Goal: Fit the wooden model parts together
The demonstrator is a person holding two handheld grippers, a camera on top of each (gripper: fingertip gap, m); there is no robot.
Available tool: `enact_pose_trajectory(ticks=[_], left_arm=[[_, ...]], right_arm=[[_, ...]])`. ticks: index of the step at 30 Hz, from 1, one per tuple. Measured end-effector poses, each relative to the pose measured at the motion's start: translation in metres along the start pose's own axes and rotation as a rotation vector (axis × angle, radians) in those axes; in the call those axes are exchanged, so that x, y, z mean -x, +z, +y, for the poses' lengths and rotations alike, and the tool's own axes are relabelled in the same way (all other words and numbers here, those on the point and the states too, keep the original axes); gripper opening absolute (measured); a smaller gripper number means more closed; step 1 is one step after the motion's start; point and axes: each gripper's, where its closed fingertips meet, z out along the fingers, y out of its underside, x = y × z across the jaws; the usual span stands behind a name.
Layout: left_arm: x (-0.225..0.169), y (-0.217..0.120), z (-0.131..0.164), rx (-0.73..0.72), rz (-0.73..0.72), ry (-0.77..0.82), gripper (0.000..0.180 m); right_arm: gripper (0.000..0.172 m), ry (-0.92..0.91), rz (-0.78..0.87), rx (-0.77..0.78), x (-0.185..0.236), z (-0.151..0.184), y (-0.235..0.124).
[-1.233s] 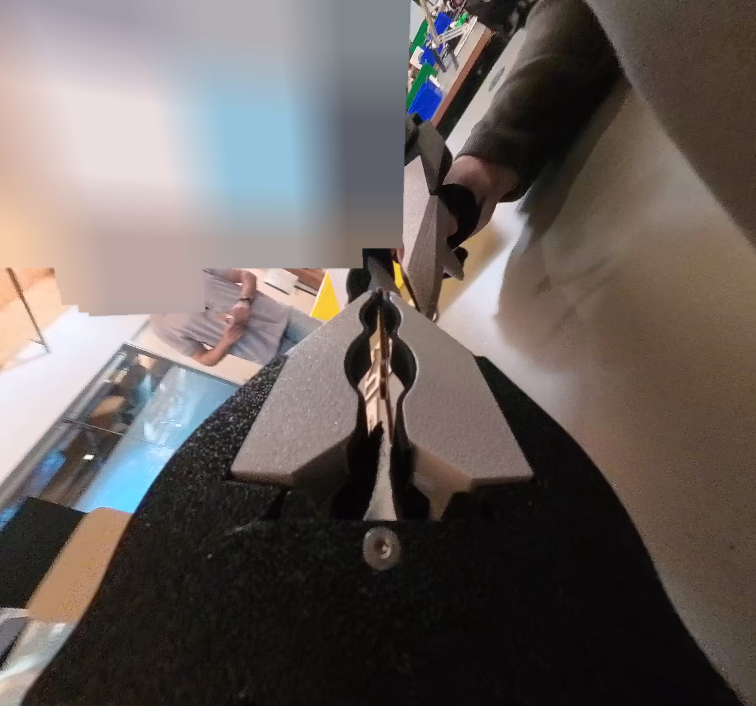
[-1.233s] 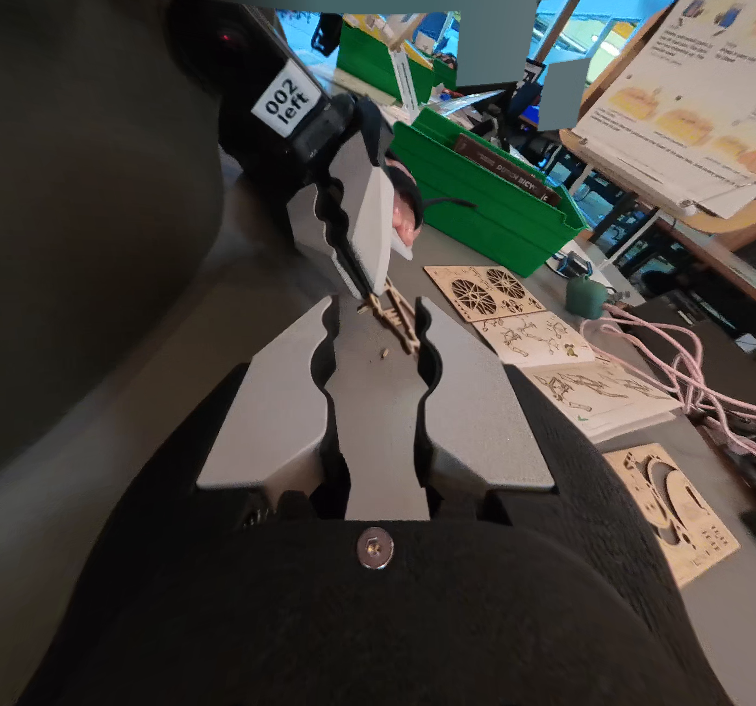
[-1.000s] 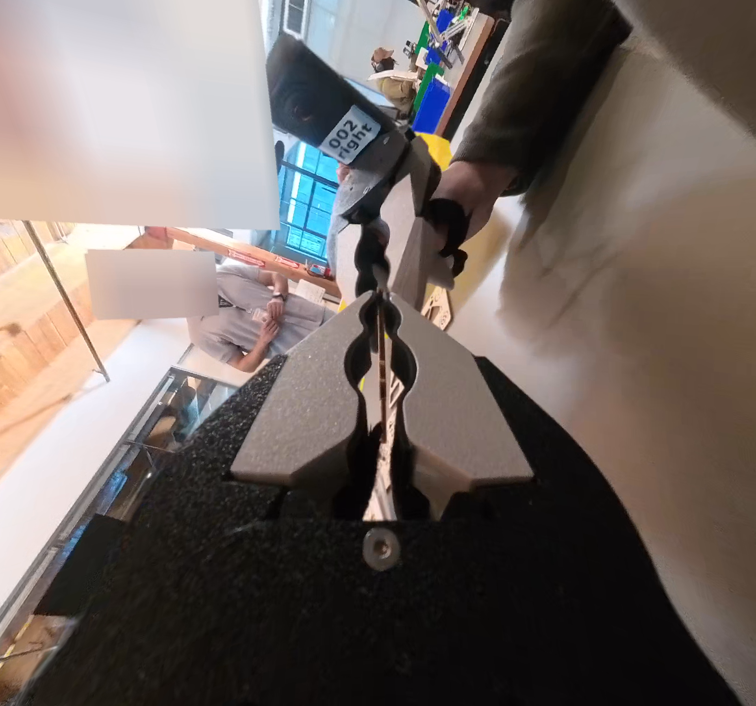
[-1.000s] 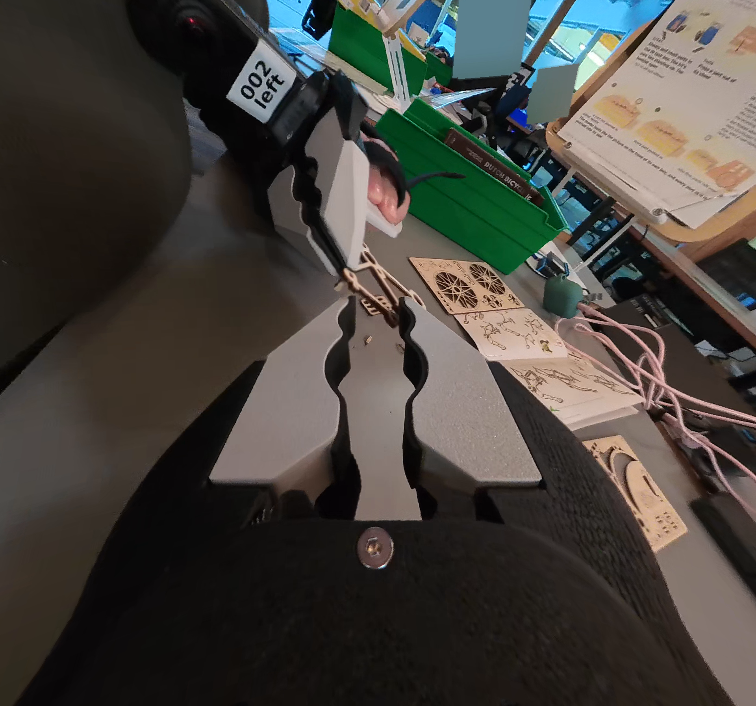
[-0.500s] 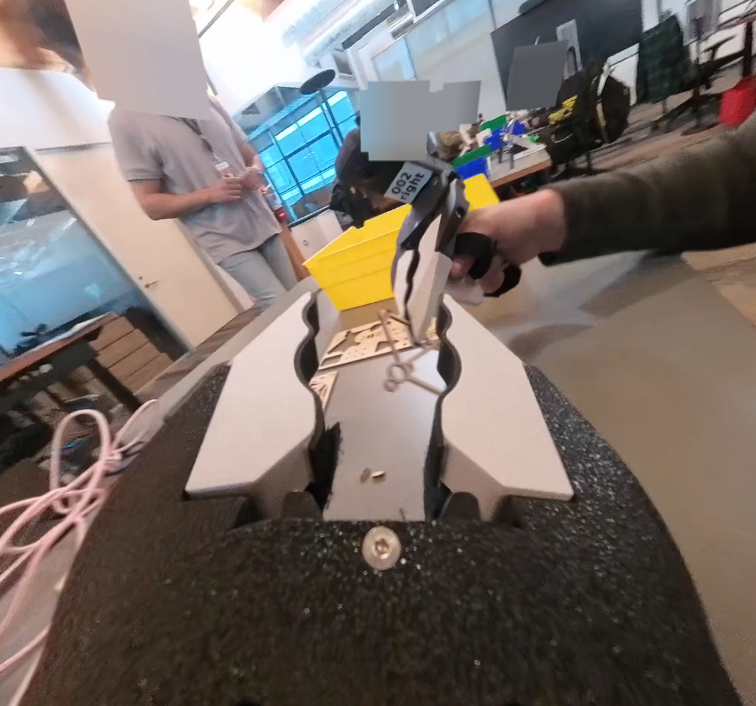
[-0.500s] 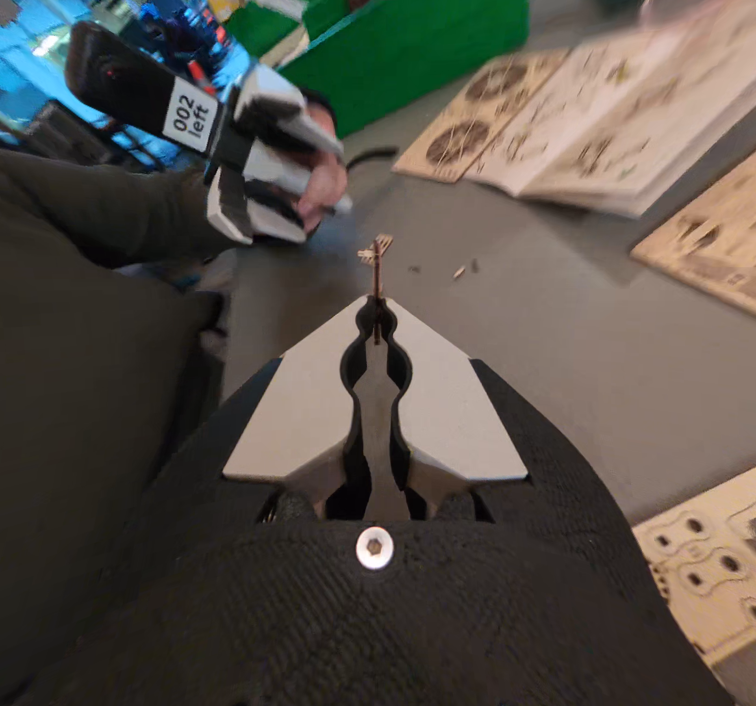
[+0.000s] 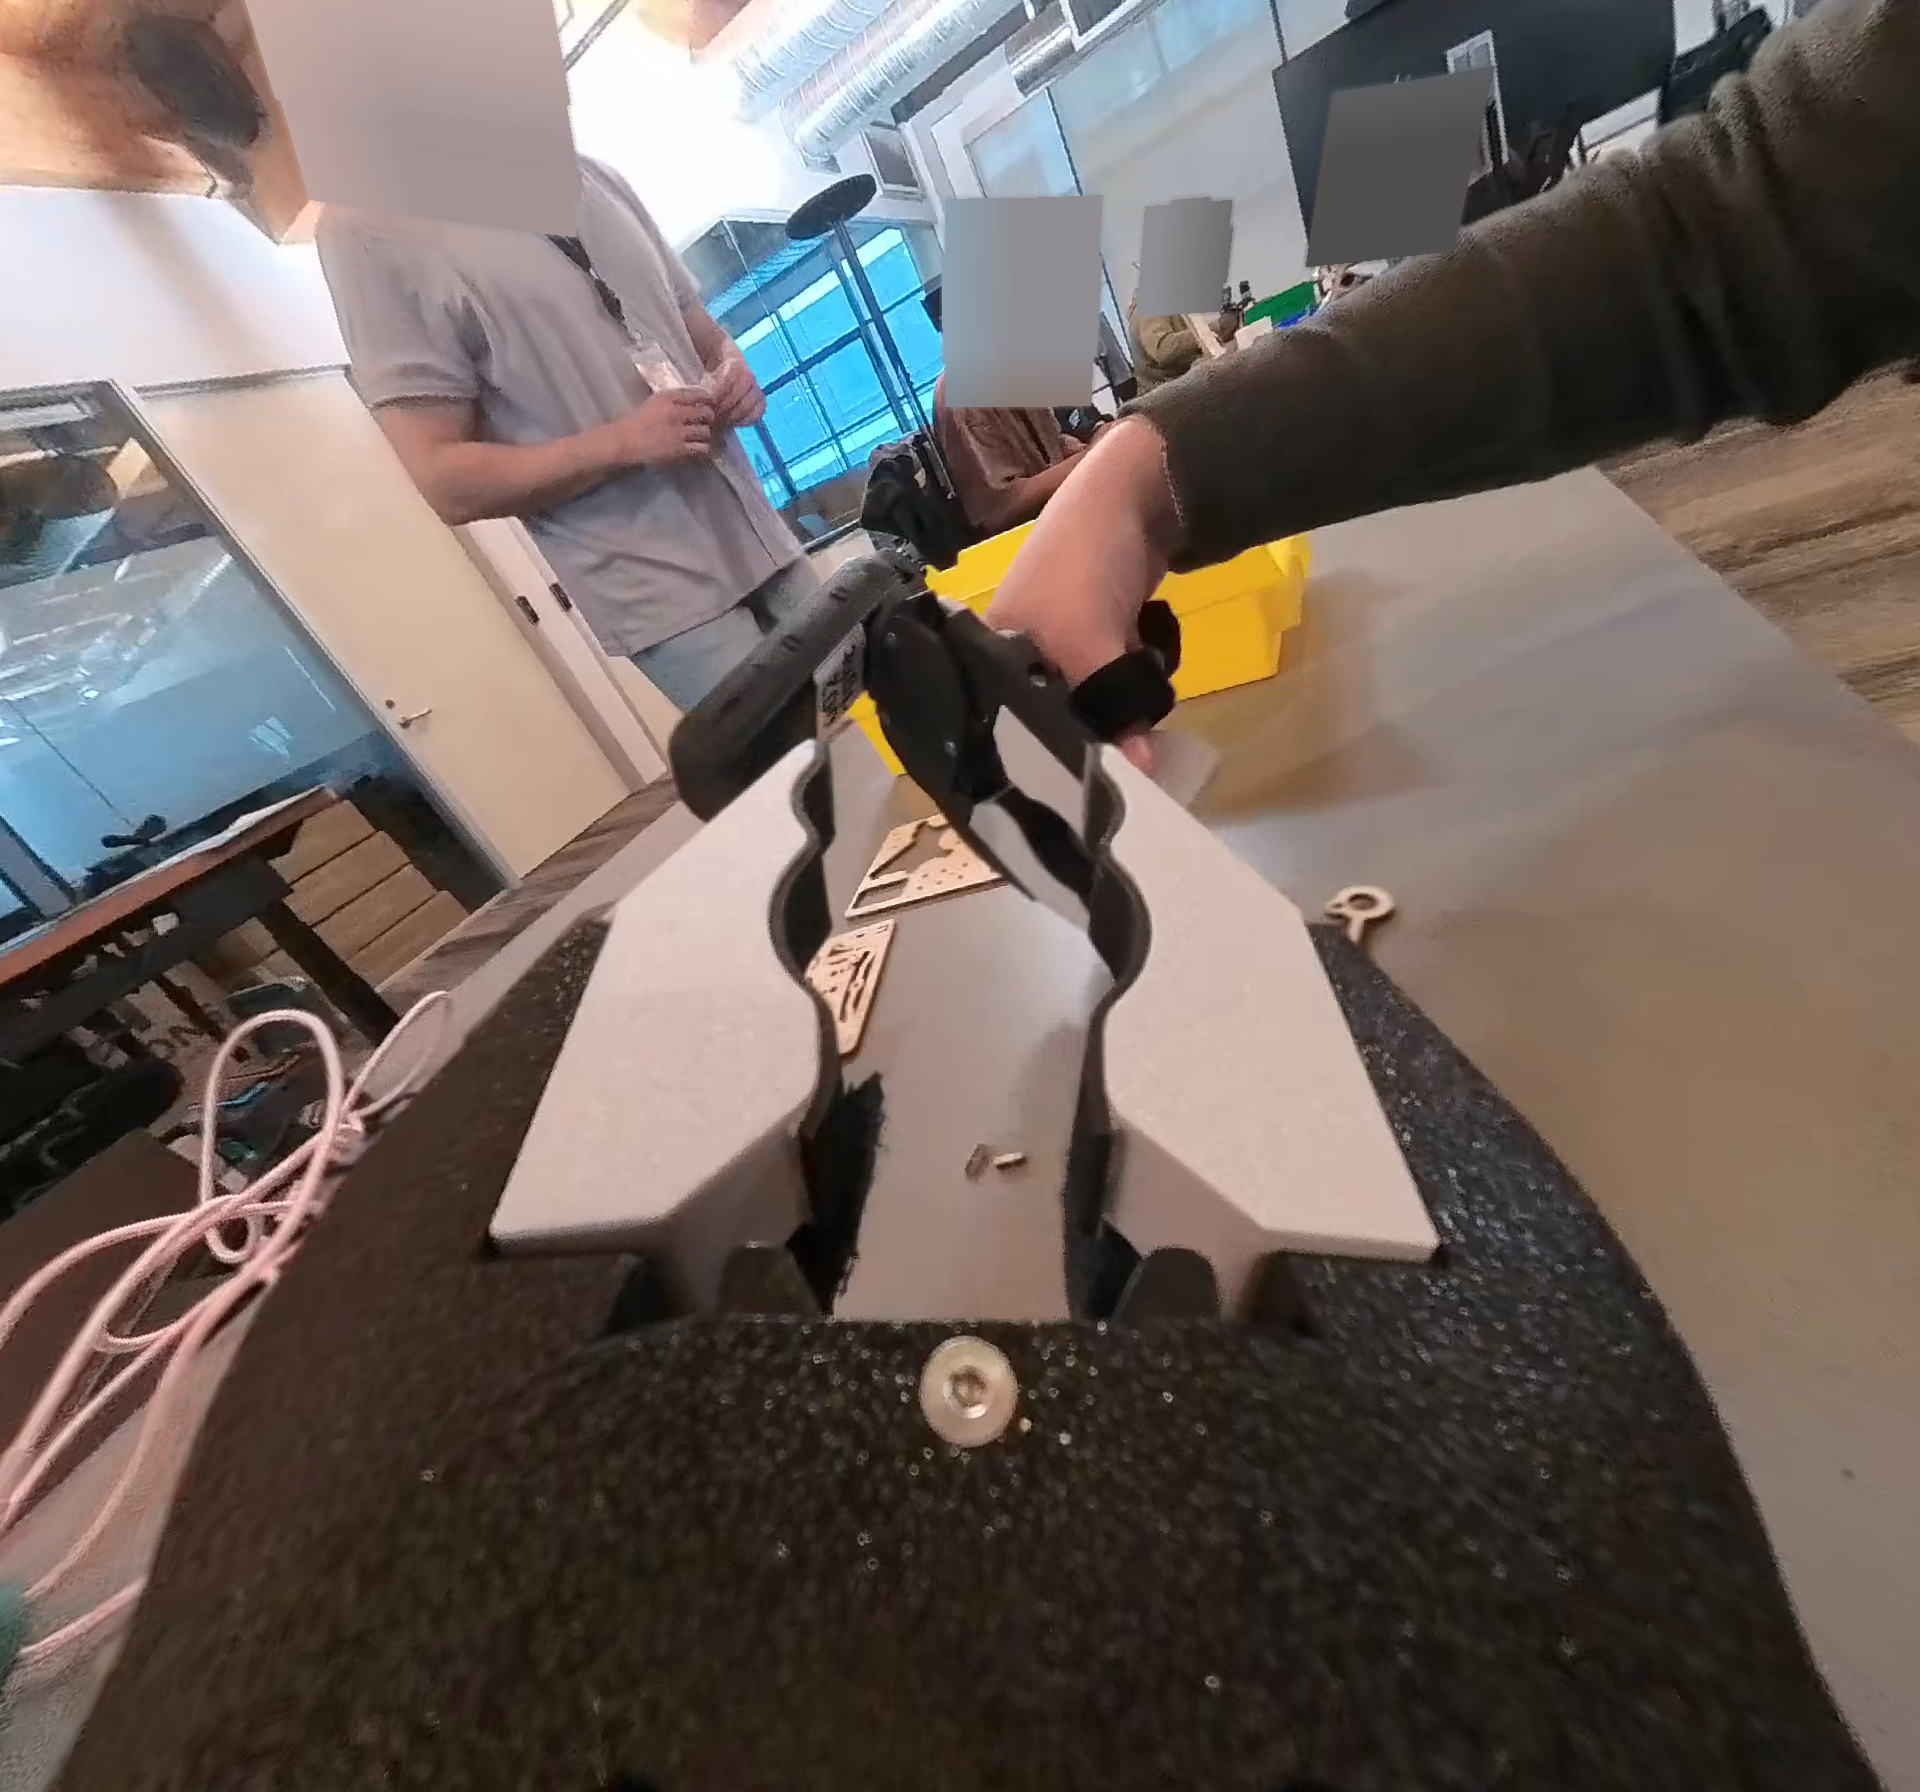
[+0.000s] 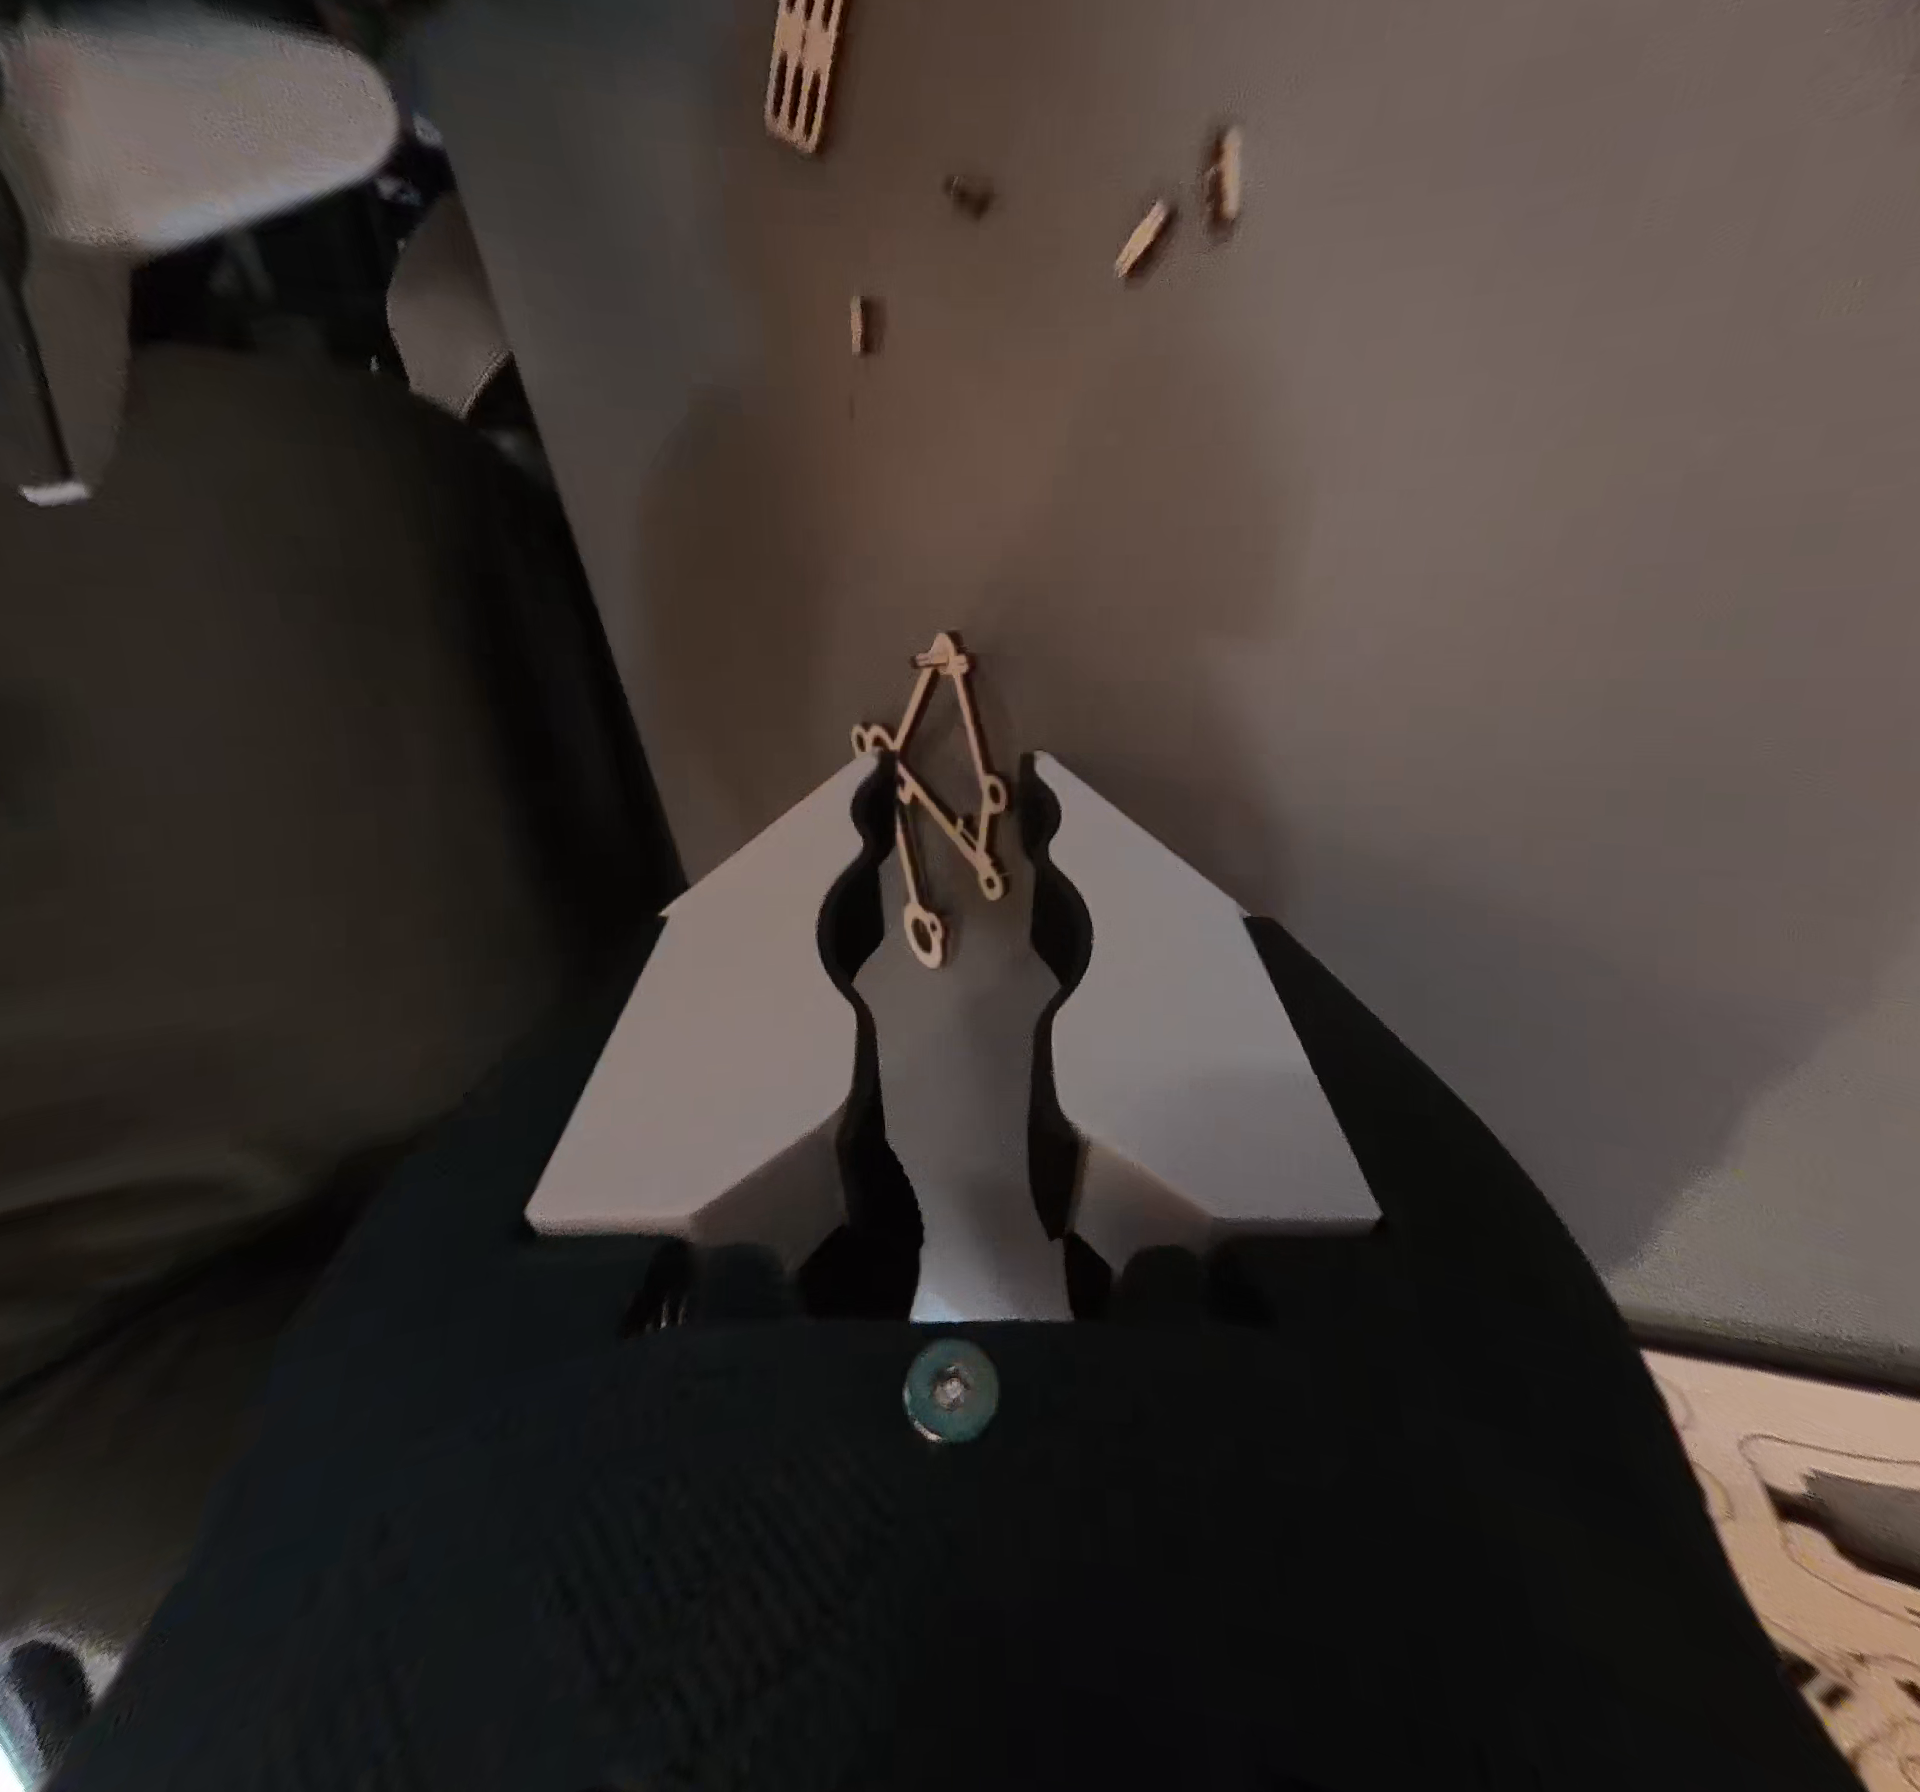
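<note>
A thin wooden frame part (image 8: 925, 934), made of struts with rings at the ends, lies flat on the grey table (image 8: 1455, 599). In the right wrist view, my right gripper (image 8: 956, 757) points down at it. Its jaws stand apart around the part, with clear space at the right pad (image 8: 1039, 776). One ring of the part (image 7: 1359, 906) shows past my left gripper's right finger in the left wrist view. My left gripper (image 7: 956, 760) is wide open and empty, low over the table and facing the right gripper (image 7: 1039, 864), which a hand holds.
A yellow bin (image 7: 1226, 620) stands behind the right gripper. Two wooden sheets (image 7: 925, 875) (image 7: 854, 973) lie ahead of the left gripper. A slotted wooden piece (image 8: 810, 28) and small offcuts (image 8: 1143, 238) lie nearby. A pink cable (image 7: 260, 1150) lies at the left. A person (image 7: 540, 412) stands beyond the table.
My left gripper let go of the wooden frame part and opened wide. My right gripper took the part, swung down to the table and opened. The part now lies on the table.
</note>
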Motion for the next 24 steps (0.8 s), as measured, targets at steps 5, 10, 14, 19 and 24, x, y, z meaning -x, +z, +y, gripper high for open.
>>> enact_pose_trajectory(ticks=[5,10,14,19,24], left_arm=[[0.002,-0.001,0.005,-0.001,-0.003,-0.038,0.050],[0.007,-0.003,0.003,-0.034,-0.051,-0.014,0.047],[0.011,-0.006,-0.001,-0.060,-0.092,0.016,0.046],[0.015,-0.008,-0.001,-0.066,-0.122,0.031,0.045],[0.018,-0.007,0.005,-0.058,-0.125,-0.008,0.044]], right_arm=[[0.031,-0.044,0.122,-0.130,-0.009,-0.015,-0.014],[0.035,-0.215,0.307,-0.464,-0.009,-0.035,-0.047],[0.035,-0.443,0.455,-0.825,0.009,-0.044,-0.078],[0.027,-0.668,0.698,-1.271,0.027,-0.032,-0.117],[0.018,-0.688,0.737,-1.439,0.033,-0.019,-0.133]])
